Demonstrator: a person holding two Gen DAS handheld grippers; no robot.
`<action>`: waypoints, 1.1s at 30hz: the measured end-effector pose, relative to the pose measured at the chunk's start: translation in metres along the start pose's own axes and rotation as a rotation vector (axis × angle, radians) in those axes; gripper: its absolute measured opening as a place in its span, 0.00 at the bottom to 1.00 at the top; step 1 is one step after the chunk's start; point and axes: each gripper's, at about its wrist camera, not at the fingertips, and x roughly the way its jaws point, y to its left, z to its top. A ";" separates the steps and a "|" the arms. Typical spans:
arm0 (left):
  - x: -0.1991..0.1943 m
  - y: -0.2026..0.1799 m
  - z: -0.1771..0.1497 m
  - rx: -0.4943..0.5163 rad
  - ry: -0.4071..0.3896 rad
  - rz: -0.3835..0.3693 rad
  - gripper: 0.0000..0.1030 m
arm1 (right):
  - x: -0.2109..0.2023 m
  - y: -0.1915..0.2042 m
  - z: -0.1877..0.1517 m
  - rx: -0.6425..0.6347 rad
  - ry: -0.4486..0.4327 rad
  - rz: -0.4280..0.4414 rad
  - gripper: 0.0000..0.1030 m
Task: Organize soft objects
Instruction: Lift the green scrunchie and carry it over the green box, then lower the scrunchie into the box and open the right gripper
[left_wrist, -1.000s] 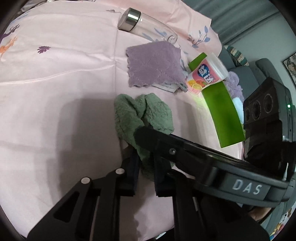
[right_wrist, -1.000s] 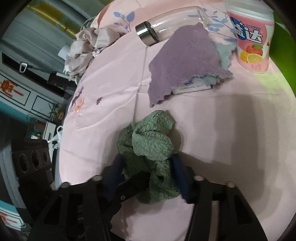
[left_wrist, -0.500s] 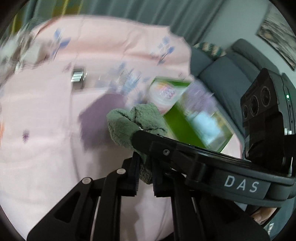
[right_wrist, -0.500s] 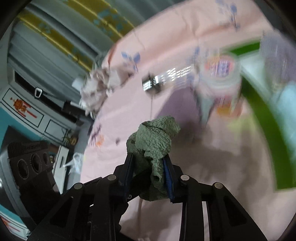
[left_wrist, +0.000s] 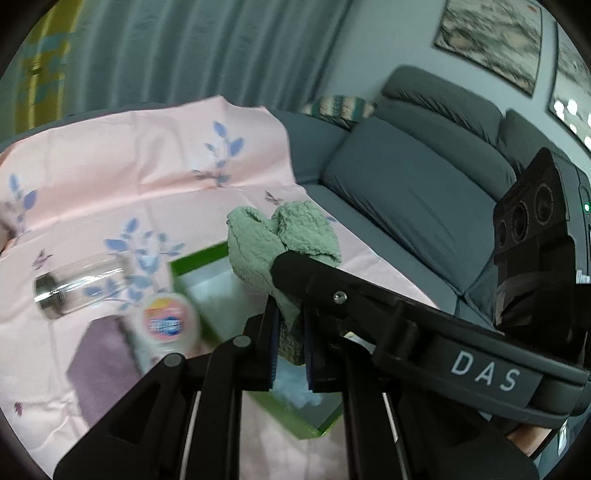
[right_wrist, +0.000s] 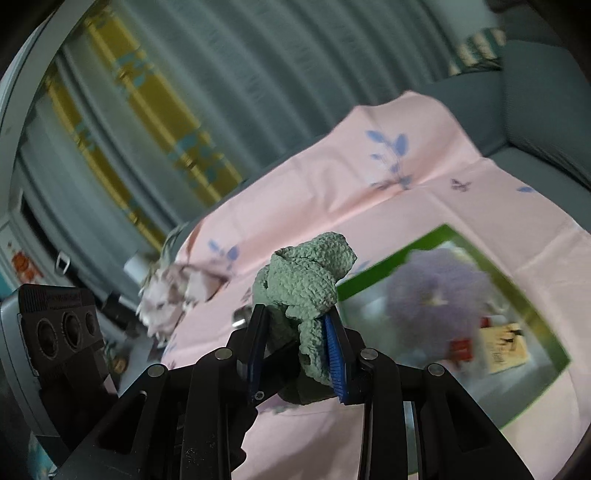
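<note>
The cloth (left_wrist: 280, 240) hangs bunched between both claws, raised above the tray (left_wrist: 192, 264) on the sheet (left_wrist: 110, 177). Left of the tray stands a tub (left_wrist: 168, 319), with a bottle (left_wrist: 74, 286) lying farther left. A sofa (left_wrist: 406, 184) sits right, beyond the sheet.

1. Left wrist view: sits close behind the left claw (left_wrist: 290, 325), angled down over the pink sheet (left_wrist: 110, 177) toward the sofa (left_wrist: 417, 173).
2. Right wrist view: close behind the right claw (right_wrist: 295, 343), facing the curtains (right_wrist: 221, 92).
3. Shared: green cloth (left_wrist: 280, 240) (right_wrist: 306, 273), green box (left_wrist: 207, 258) (right_wrist: 532, 306), sheet.
</note>
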 end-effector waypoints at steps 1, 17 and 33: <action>0.007 -0.005 0.000 0.012 0.011 -0.004 0.07 | 0.000 -0.009 0.000 0.021 -0.001 -0.008 0.33; 0.101 -0.027 -0.016 0.006 0.199 -0.050 0.08 | 0.013 -0.092 -0.010 0.221 0.067 -0.233 0.33; 0.106 -0.026 -0.025 -0.013 0.238 -0.039 0.16 | 0.009 -0.112 -0.014 0.279 0.132 -0.381 0.33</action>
